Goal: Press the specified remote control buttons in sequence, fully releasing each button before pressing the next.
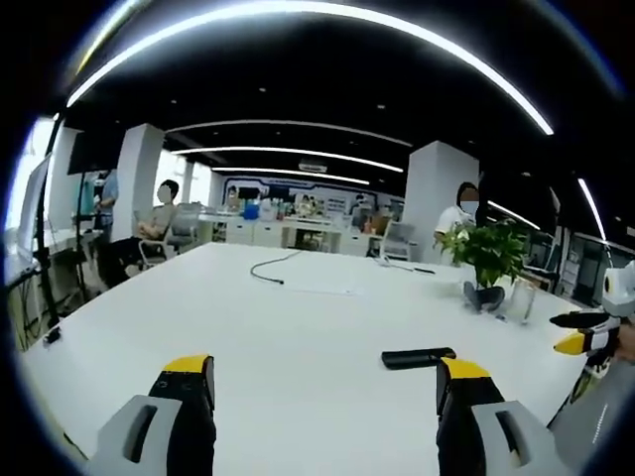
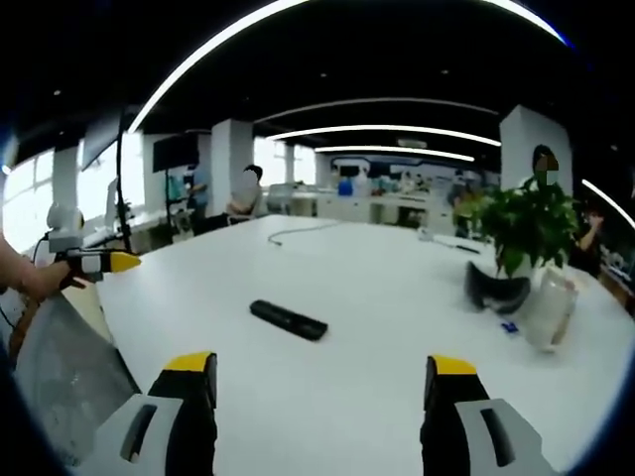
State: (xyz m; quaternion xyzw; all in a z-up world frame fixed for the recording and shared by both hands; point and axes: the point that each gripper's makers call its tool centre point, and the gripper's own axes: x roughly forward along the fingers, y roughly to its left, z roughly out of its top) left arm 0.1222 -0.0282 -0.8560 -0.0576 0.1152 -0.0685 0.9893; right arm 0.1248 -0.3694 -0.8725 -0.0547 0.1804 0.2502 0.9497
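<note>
- Left gripper (image 1: 322, 387): jaws spread wide apart, nothing between them, held above the near edge of the white table (image 1: 298, 327).
- Right gripper (image 2: 322, 382): jaws also wide apart and empty, above the table.
- Remote control (image 2: 288, 319): lies flat on the table, ahead of both grippers, well apart from each; button face too small to read.
- Farther right: potted plant (image 2: 526, 233), with a dark pot at its base.
- Far middle: a cable (image 1: 273, 268) on the table; people seated beyond.
- Judgement: approach stage, no button pressed yet. Next move calls for bringing one jaw tip down over the first target button, remote kept in view.
</note>
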